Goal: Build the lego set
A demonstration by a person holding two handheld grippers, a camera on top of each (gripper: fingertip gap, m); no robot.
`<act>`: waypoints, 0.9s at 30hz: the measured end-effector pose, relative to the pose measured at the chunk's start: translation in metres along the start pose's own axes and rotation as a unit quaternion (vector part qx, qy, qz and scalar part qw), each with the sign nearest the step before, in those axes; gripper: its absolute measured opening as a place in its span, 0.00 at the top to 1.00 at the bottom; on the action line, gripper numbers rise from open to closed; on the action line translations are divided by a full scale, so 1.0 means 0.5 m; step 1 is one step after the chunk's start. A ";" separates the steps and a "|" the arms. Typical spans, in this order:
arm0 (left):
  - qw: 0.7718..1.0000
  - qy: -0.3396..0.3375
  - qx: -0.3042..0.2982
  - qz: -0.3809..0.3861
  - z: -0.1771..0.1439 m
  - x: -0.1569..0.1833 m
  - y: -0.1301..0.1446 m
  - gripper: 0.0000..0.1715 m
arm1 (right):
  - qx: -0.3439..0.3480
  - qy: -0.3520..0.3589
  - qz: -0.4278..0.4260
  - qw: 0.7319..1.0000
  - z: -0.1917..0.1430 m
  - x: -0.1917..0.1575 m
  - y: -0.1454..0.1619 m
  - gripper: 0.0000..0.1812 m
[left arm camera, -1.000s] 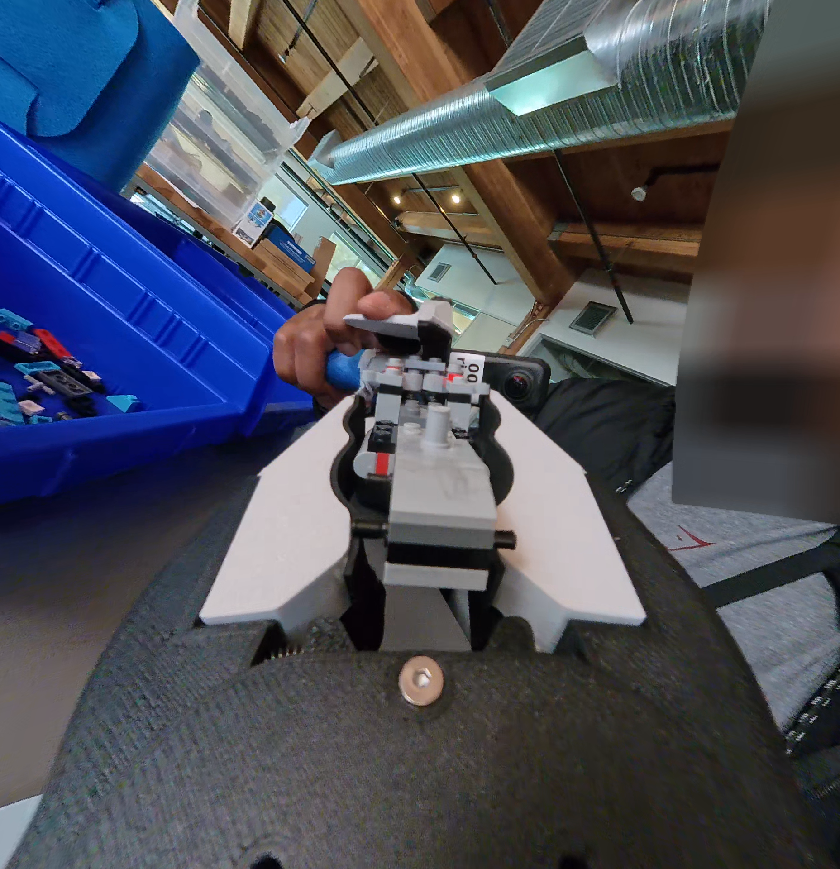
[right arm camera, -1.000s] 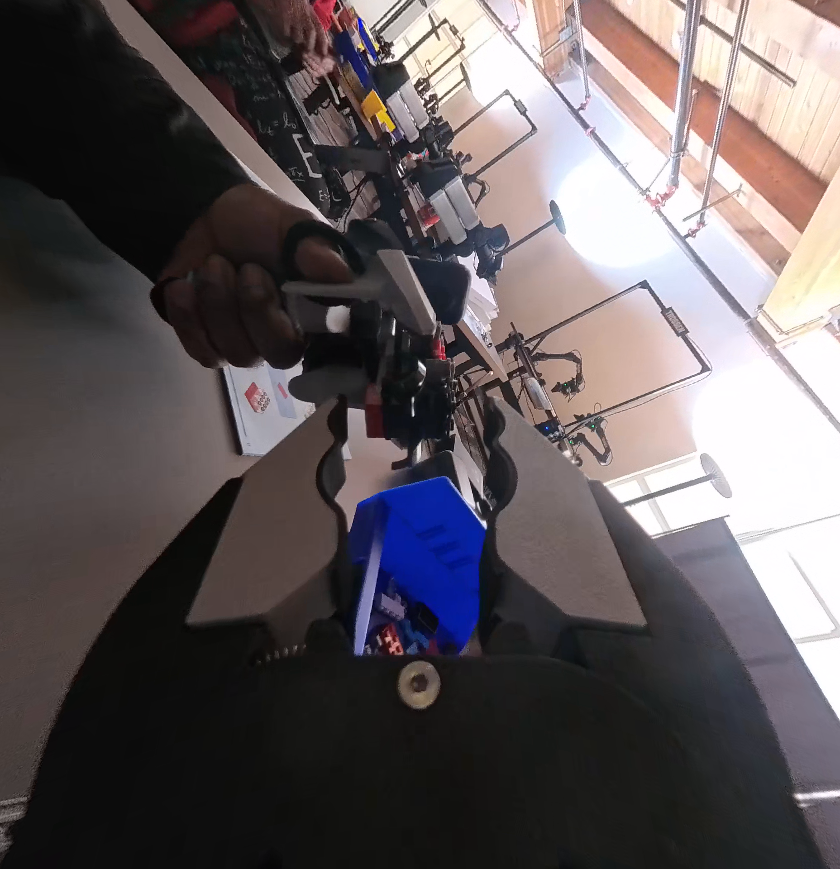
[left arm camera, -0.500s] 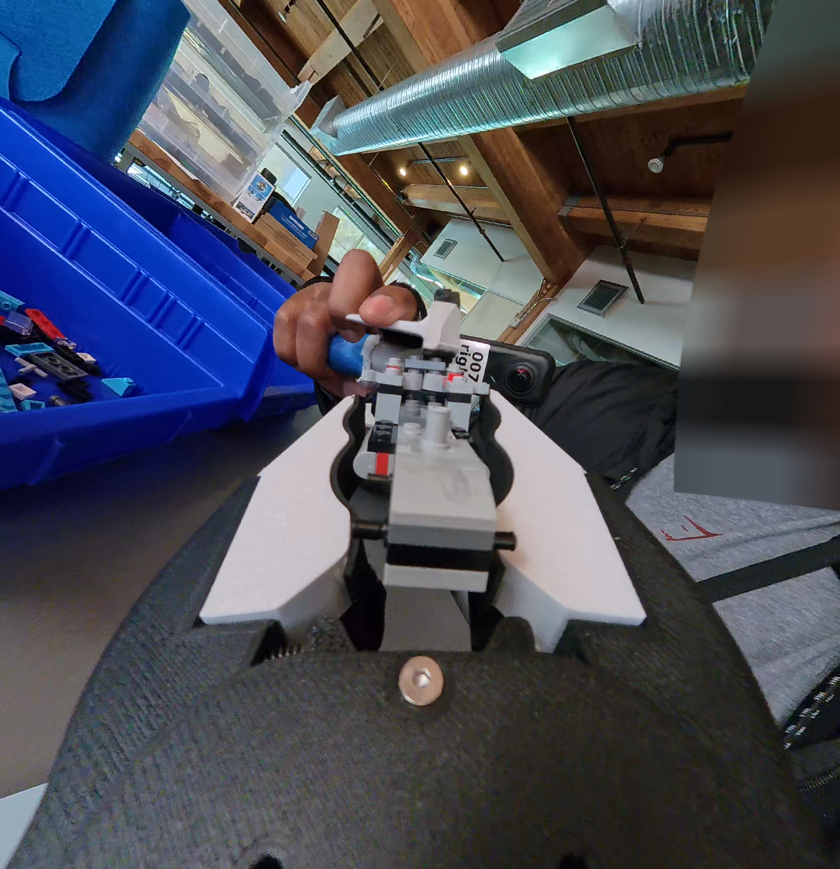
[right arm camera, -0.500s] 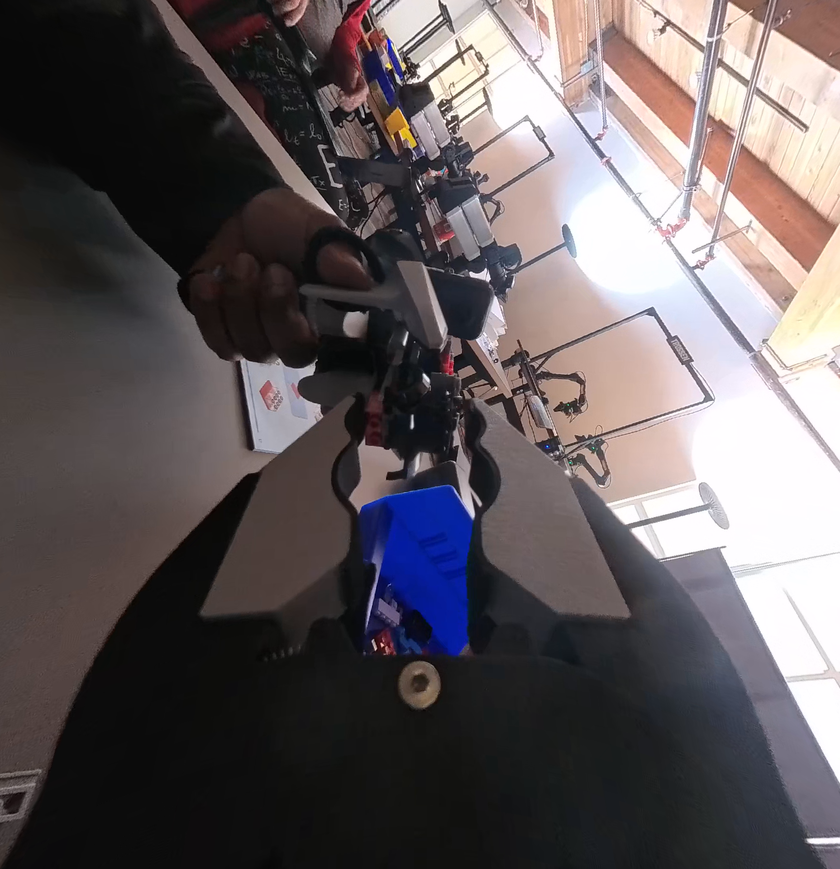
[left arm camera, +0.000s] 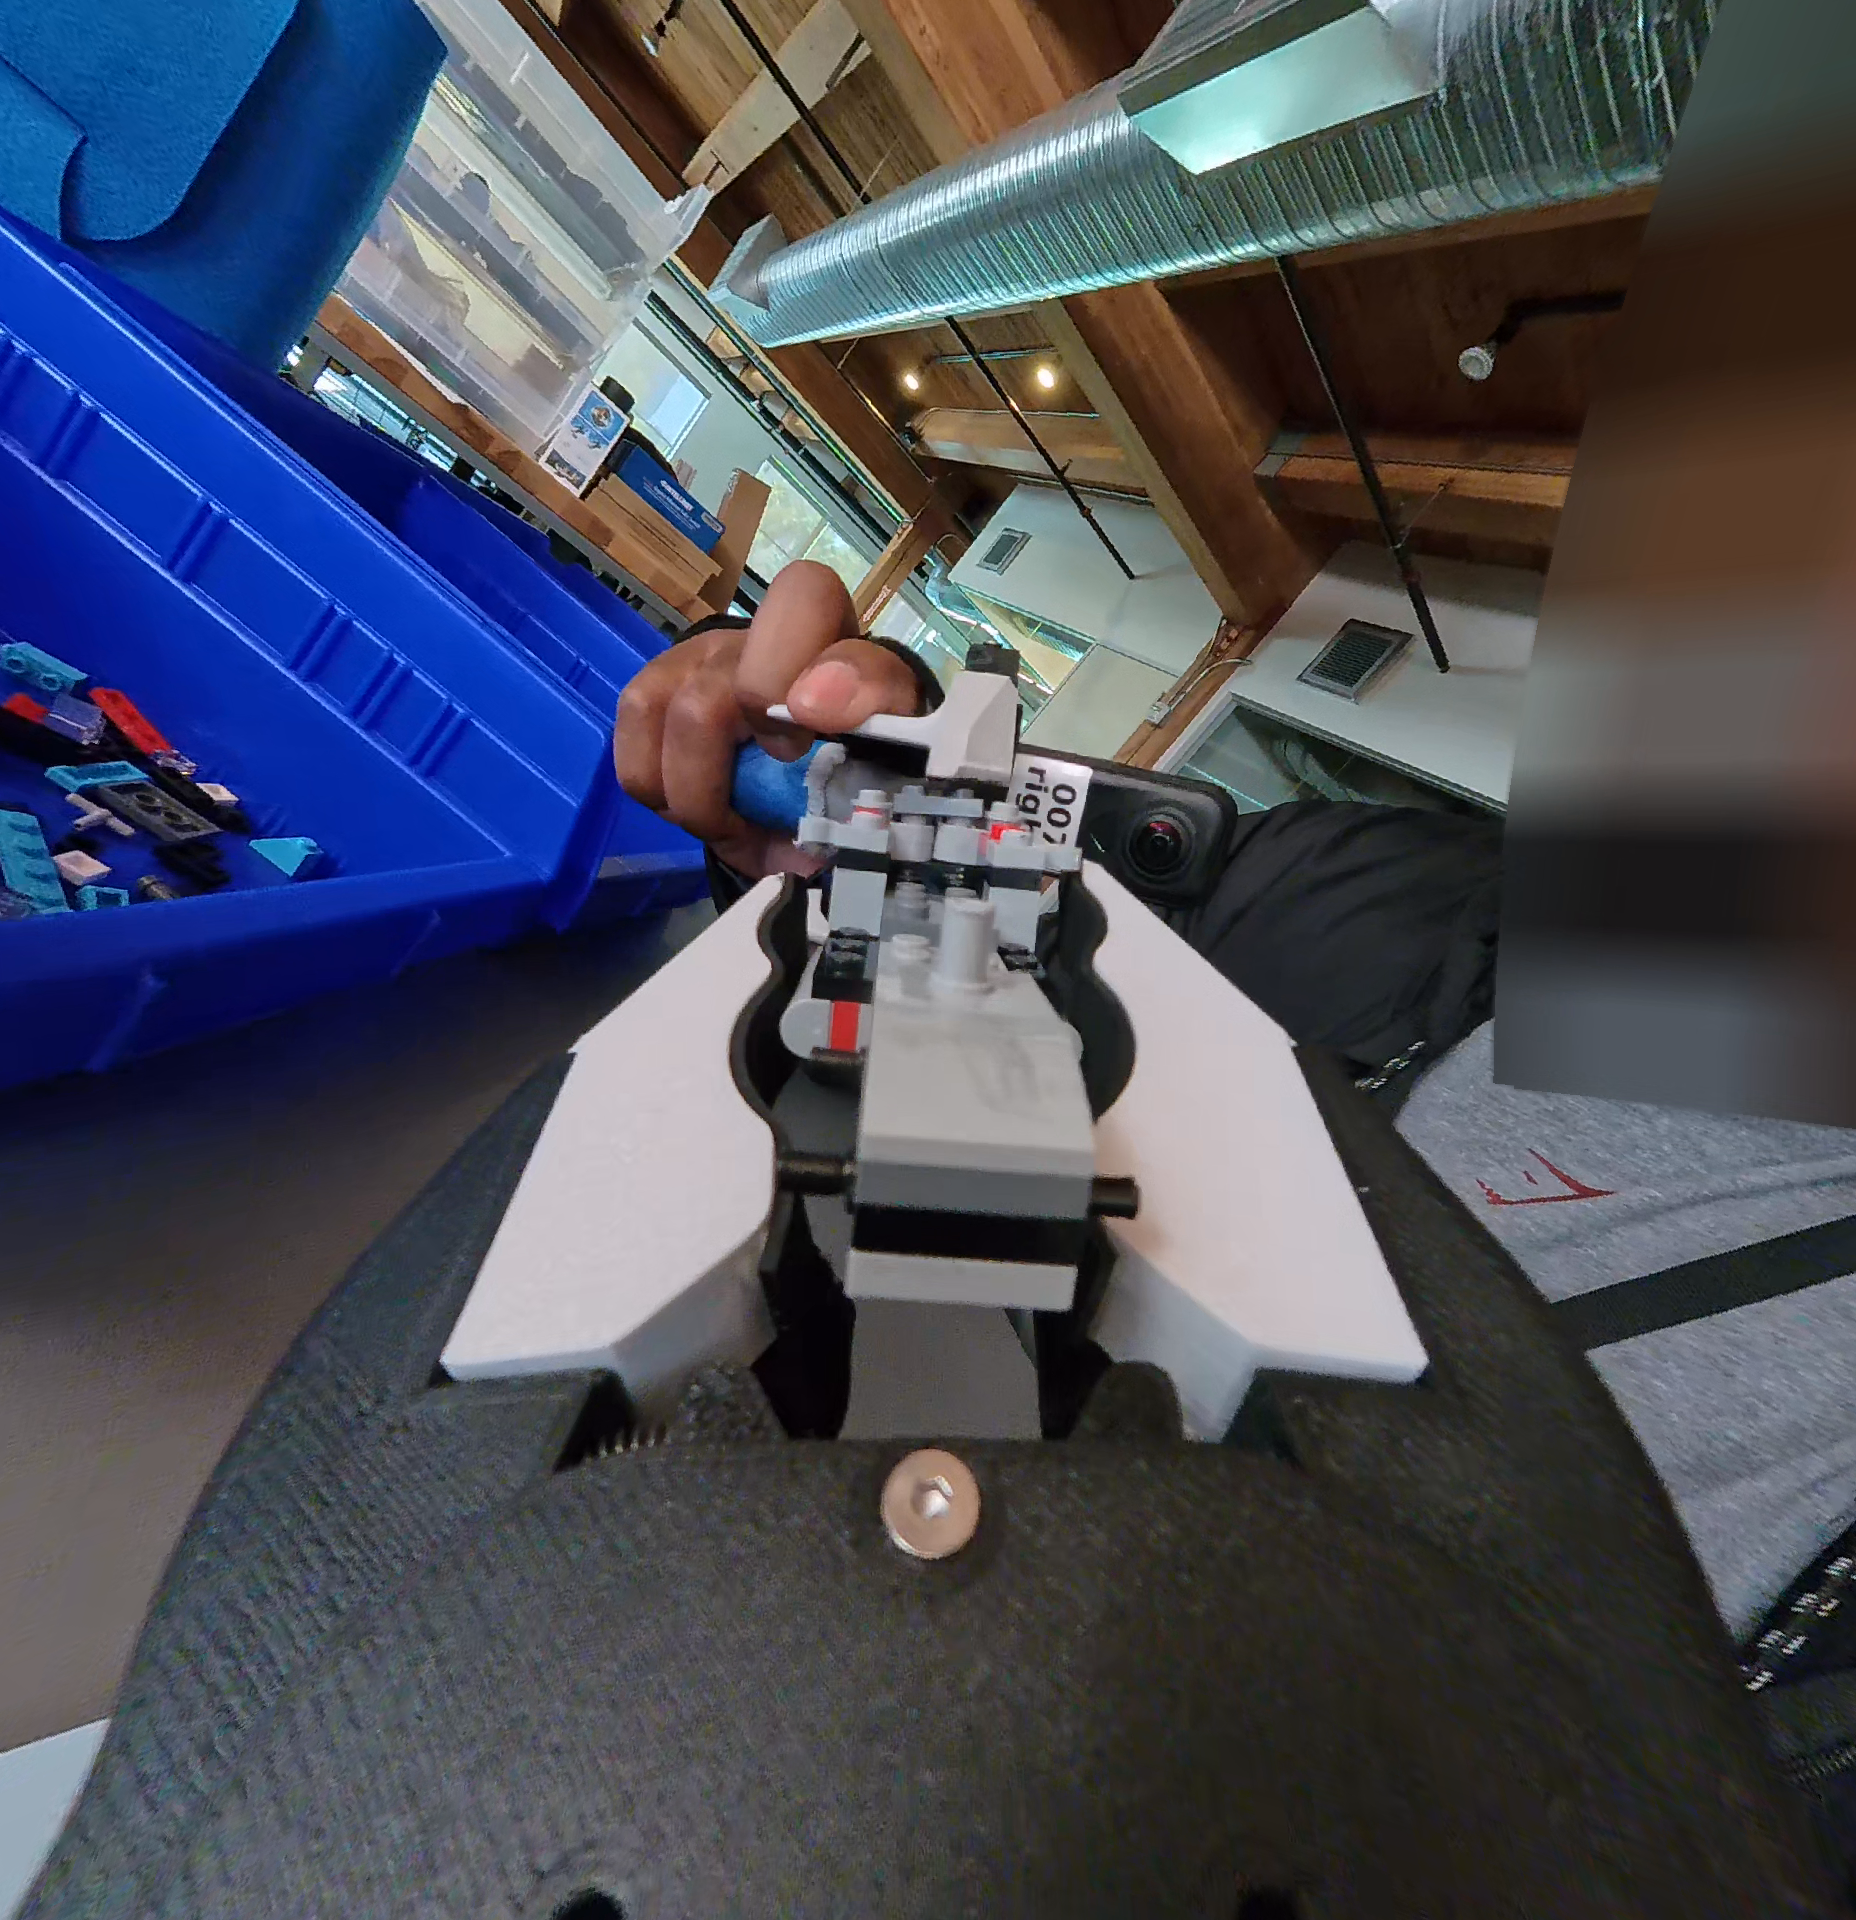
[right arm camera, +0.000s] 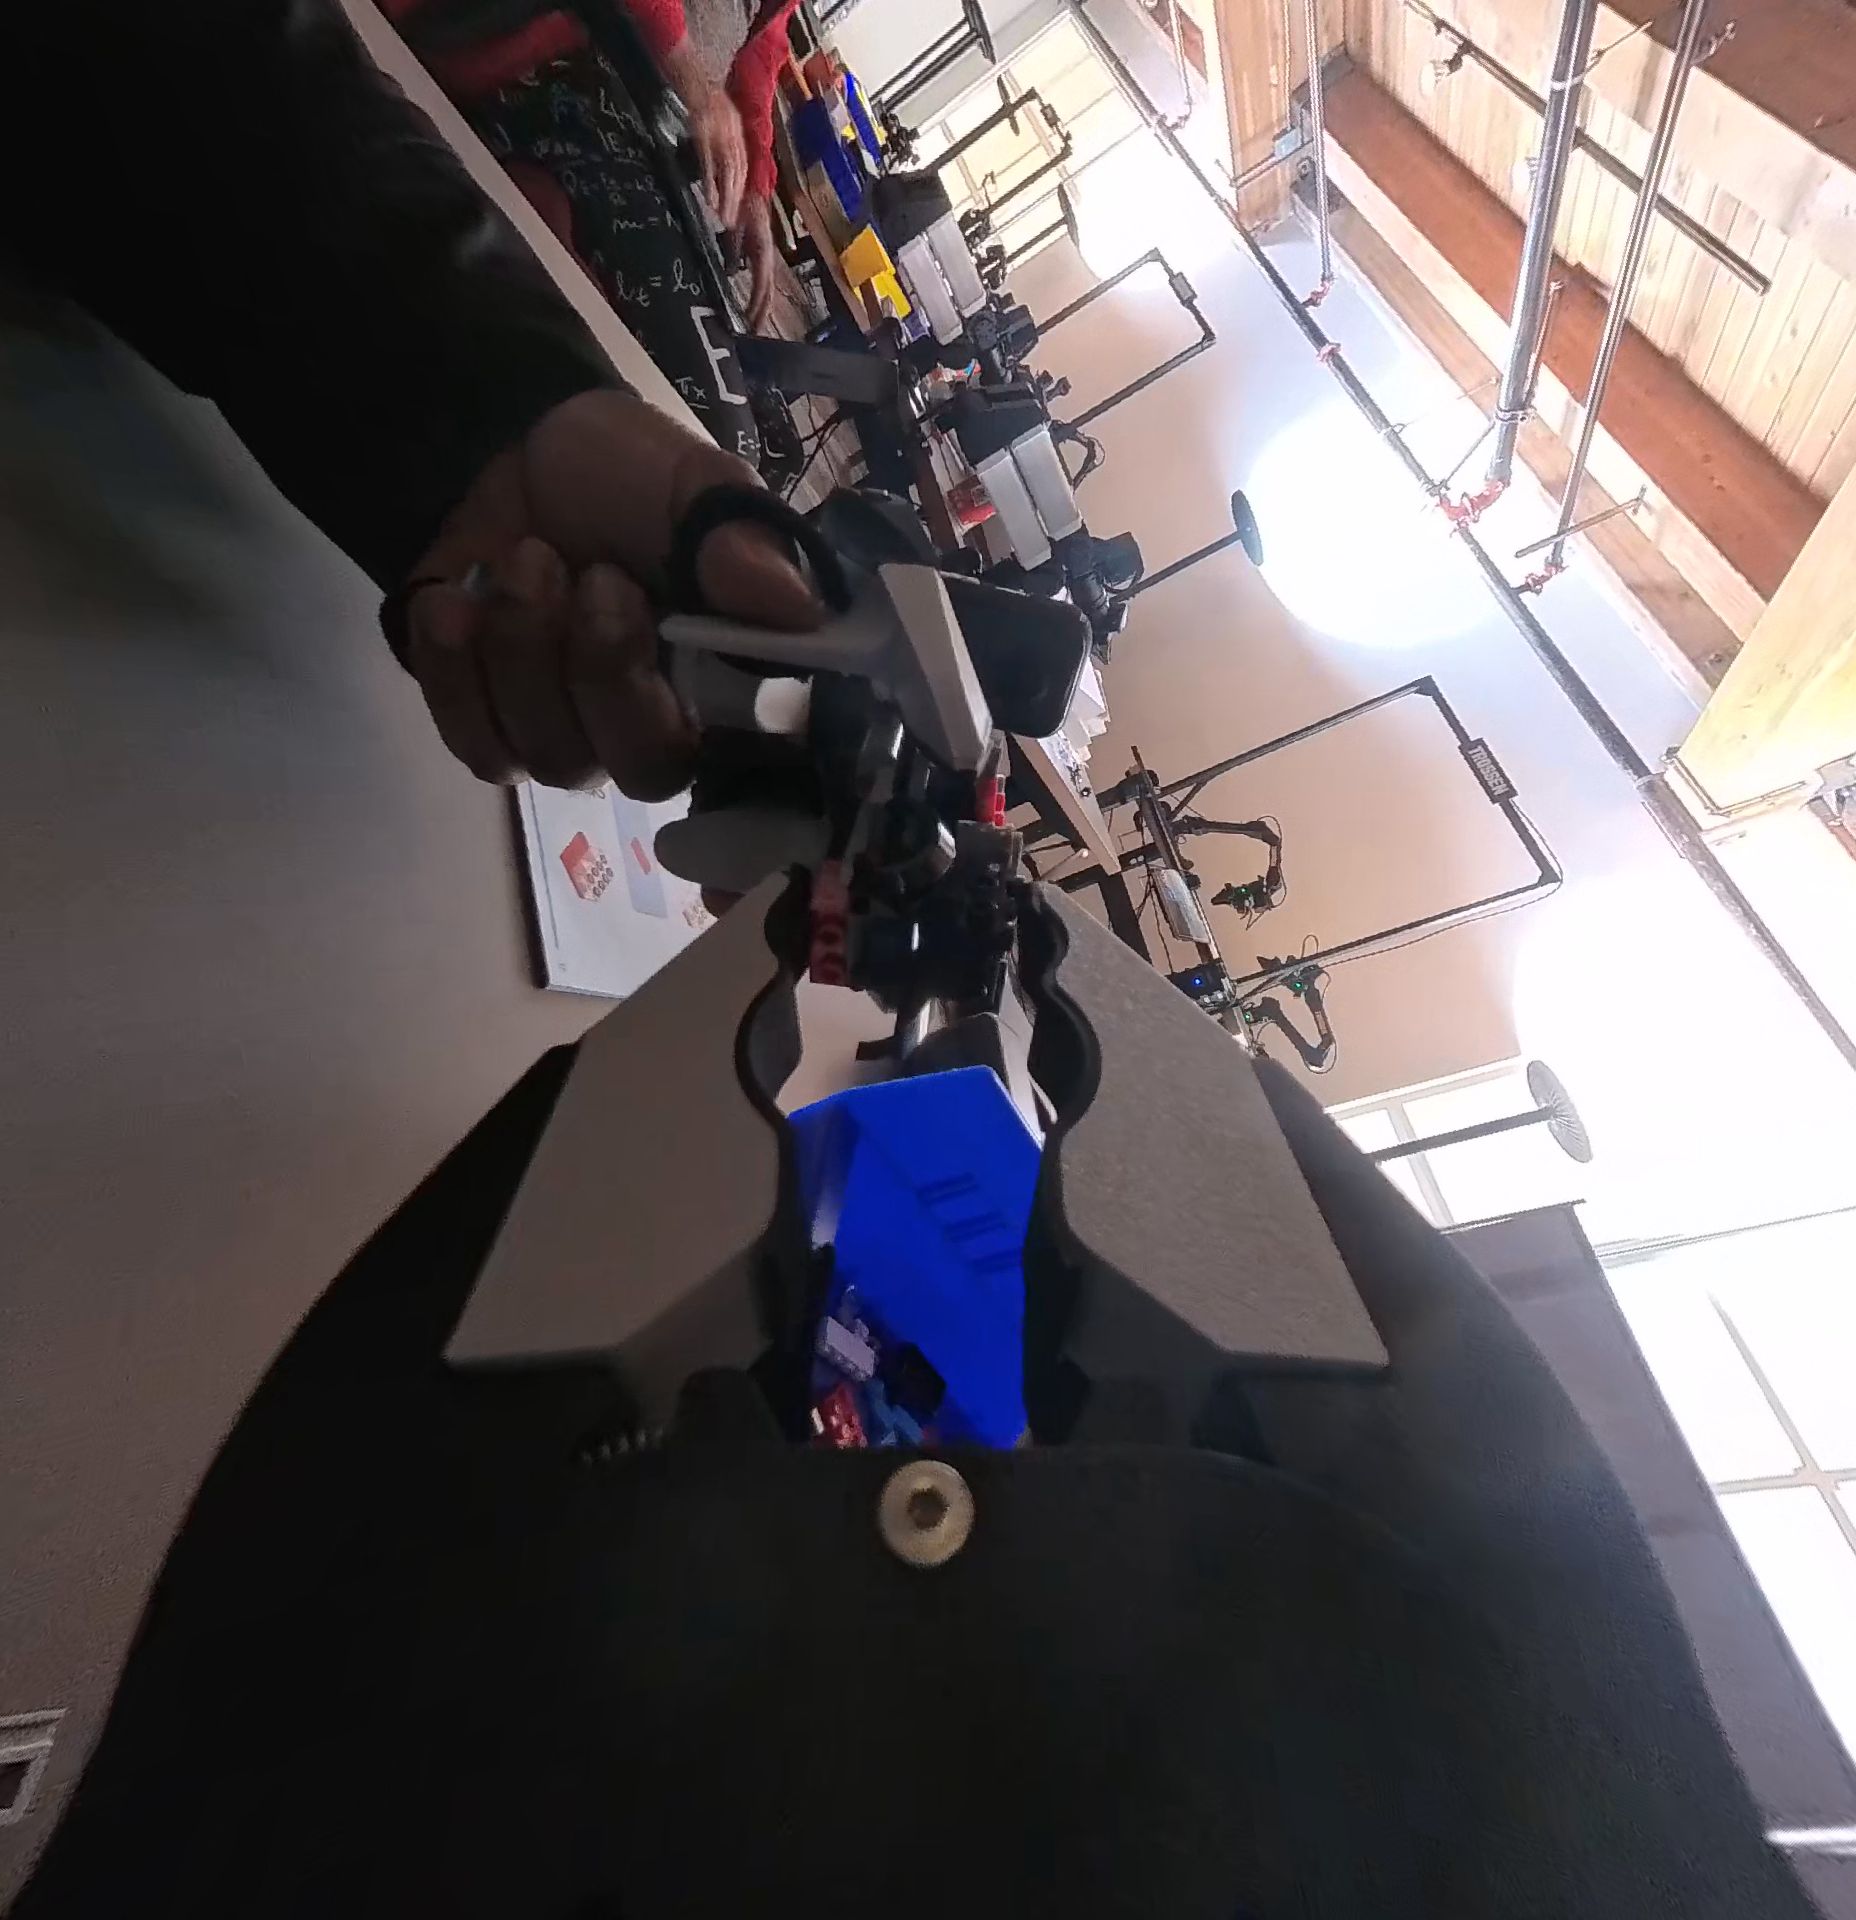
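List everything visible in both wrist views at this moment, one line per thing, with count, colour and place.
lego model: one, grey and black with red bits, clamped between the left gripper's fingers.
bin: one, blue, on the table at left.
loose pieces: many, teal, red, black, white, inside the bin.
instruction sheet: one, white, flat on the table.
left gripper: white fingers, shut on the model.
right gripper: grey fingertips at the model's far end.

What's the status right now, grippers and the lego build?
Left gripper shut on lego model. Right gripper closing its jaws around the model's far end, contact unclear. Loose pieces wait in blue bin. Nothing blocking.
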State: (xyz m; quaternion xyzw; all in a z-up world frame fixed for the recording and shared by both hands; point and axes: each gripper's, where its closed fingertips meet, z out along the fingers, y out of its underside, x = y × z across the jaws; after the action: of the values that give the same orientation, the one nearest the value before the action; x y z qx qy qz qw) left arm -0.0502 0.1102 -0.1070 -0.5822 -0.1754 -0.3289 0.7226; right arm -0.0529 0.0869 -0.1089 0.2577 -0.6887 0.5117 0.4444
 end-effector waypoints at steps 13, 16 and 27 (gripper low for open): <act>1.000 0.002 0.004 -0.002 0.001 0.000 -0.002 0.71 | 0.007 -0.007 0.013 1.000 -0.001 -0.001 -0.002 0.78; 1.000 0.001 0.004 0.000 0.001 -0.001 -0.001 0.71 | 0.003 -0.008 0.012 1.000 -0.001 -0.001 -0.001 0.78; 1.000 0.010 0.003 0.018 0.005 0.007 0.000 0.71 | 0.013 -0.009 0.020 1.000 -0.006 0.002 -0.008 0.78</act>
State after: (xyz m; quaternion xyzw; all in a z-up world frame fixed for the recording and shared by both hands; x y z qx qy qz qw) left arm -0.0476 0.1117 -0.1041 -0.5800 -0.1584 -0.3211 0.7317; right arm -0.0490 0.0885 -0.1056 0.2544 -0.6911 0.5268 0.4243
